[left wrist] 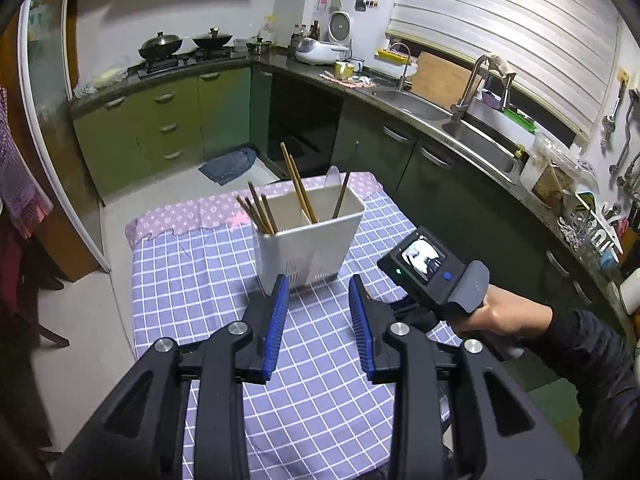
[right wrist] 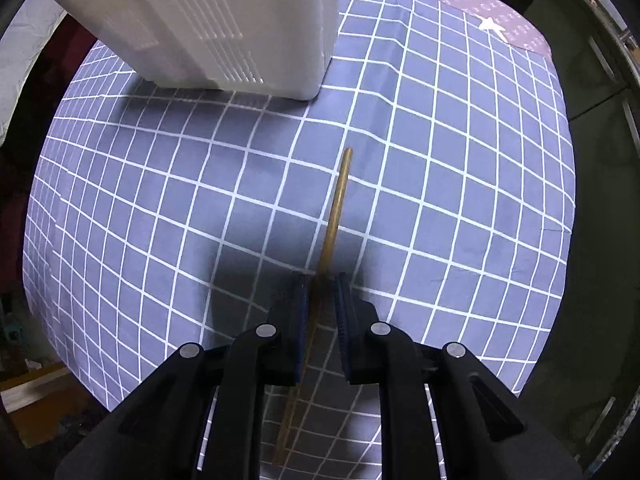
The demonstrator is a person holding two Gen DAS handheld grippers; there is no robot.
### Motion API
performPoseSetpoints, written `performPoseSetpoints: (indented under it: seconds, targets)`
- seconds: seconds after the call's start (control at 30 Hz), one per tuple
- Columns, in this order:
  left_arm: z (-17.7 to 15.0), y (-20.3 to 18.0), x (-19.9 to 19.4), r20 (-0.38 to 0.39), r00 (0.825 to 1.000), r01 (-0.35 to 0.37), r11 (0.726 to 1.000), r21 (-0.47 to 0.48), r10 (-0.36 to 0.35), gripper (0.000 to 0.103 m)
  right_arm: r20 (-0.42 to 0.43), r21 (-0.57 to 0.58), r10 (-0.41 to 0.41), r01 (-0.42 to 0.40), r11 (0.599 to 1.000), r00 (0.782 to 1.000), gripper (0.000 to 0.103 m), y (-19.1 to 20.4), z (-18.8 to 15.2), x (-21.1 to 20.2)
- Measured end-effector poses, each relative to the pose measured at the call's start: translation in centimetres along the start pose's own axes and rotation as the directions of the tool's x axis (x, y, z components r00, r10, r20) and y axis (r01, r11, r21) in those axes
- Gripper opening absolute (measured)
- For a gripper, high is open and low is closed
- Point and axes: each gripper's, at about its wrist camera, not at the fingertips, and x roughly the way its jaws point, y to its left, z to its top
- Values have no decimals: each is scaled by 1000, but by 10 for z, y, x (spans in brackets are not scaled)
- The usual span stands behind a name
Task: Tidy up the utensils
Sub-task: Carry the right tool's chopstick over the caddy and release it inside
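Lying between the right hand-held gripper's (right wrist: 322,280) nearly closed fingers, chopstick (right wrist: 336,208) seemingly pinched; left hand-held gripper (left wrist: 318,284) spread.

Left view high, right low; both share holder (left wrist: 310,236).

Right gripper (right wrist: 322,280) straddling chopstick (right wrist: 335,212), white holder (right wrist: 224,20) beyond

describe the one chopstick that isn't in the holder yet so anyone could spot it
Start at the blue checked tablecloth, in front of the white plastic utensil holder. A single tan wooden chopstick lies there, its middle between the right tongs. Unlike the chopsticks upright in the holder, it lies alone on the cloth.
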Motion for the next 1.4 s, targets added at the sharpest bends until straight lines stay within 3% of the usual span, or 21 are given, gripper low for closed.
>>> performPoseSetpoints:
  seconds: [0.17,0.33,0.53,0.73,0.93,1.4]
  targets:
    - [-10,7,5,-23,999,24,999,-26,-24,33,36,12,27,-27,1000,999,7,8,-4,-8]
    - [-19,15,4,-30,999,26,999,-39,-28,33,167,33,96,-103,994,981,7,-8,-23,-51]
    - [-30,27,5,-40,999,26,997,-74,-29,34,373,24,116,-135,991,921,7,-11,-64,-124]
    - [-39,39,9,-60,998,14,994,-105,-20,34,510,8,139,-166,986,849,7,-22,-83,-183]
    - [-47,42,9,-76,997,7,994,-111,-16,36,615,-11,139,-167,986,776,7,-21,-66,-245]
    - [-61,51,2,-47,999,-20,995,-101,16,38,726,-35,147,-177,984,672,7,-9,4,-347]
